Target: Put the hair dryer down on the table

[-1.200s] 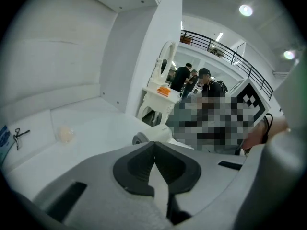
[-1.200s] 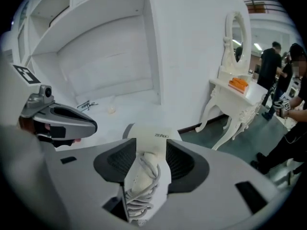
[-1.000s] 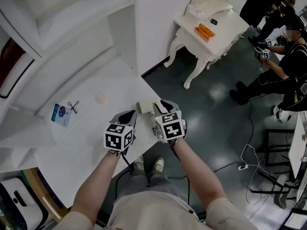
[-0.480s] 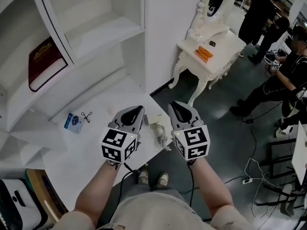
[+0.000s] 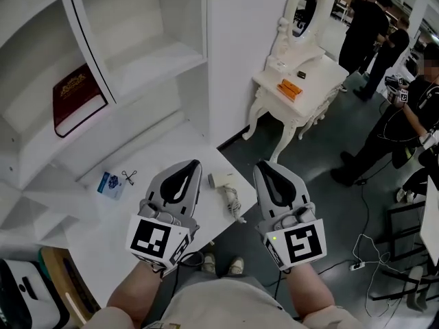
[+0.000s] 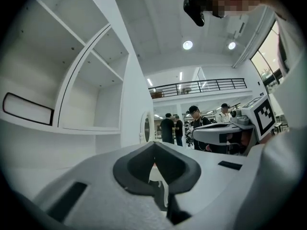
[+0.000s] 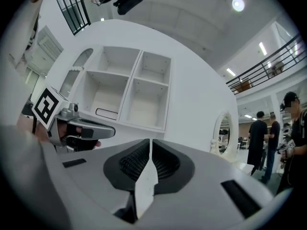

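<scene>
Head camera downward; both gripper views level.

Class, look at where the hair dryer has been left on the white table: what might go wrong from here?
1. The hair dryer lies close to the table corner, above open floor; a knock might send it off.
2. Its bundled cord reaches the table edge, perhaps just over it, so it could snag and drag the dryer down.

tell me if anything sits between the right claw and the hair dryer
Nothing visible does: the hair dryer lies near the corner of the table, with only open space between it and the shut, empty right claw.
</scene>
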A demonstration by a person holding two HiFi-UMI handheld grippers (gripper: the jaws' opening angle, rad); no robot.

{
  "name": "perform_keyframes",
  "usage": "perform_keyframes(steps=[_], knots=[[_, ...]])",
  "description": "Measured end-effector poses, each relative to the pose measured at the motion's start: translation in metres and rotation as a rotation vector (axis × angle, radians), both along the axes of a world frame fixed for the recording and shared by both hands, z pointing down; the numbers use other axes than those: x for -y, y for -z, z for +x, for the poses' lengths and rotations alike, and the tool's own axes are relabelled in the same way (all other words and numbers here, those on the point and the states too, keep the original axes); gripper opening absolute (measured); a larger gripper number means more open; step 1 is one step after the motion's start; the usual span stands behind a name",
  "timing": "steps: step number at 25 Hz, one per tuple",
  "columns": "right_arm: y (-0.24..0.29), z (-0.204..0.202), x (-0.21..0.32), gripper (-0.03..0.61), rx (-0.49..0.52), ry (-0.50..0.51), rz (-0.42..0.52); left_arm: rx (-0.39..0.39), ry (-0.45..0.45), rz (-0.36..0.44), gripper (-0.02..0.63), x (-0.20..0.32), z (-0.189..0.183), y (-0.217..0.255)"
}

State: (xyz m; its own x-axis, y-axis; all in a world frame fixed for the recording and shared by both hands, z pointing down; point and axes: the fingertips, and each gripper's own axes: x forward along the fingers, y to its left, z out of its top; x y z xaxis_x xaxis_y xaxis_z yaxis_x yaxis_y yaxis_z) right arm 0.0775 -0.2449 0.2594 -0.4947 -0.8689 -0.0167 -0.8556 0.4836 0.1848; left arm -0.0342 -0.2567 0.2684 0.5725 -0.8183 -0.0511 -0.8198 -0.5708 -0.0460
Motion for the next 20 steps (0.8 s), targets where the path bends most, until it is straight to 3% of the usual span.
perform_keyframes(steps=[8,20], knots=[[0.018,-0.002,-0.043,0.023,0.085,0.063,0.068,0.043,0.039,0.042,0.014,-0.029,-0.001,0.006],[-0.024,-0.002,-0.072,0.023,0.082,0.076,-0.013,0.044,0.026,-0.021,0.014,-0.065,0.002,-0.034]])
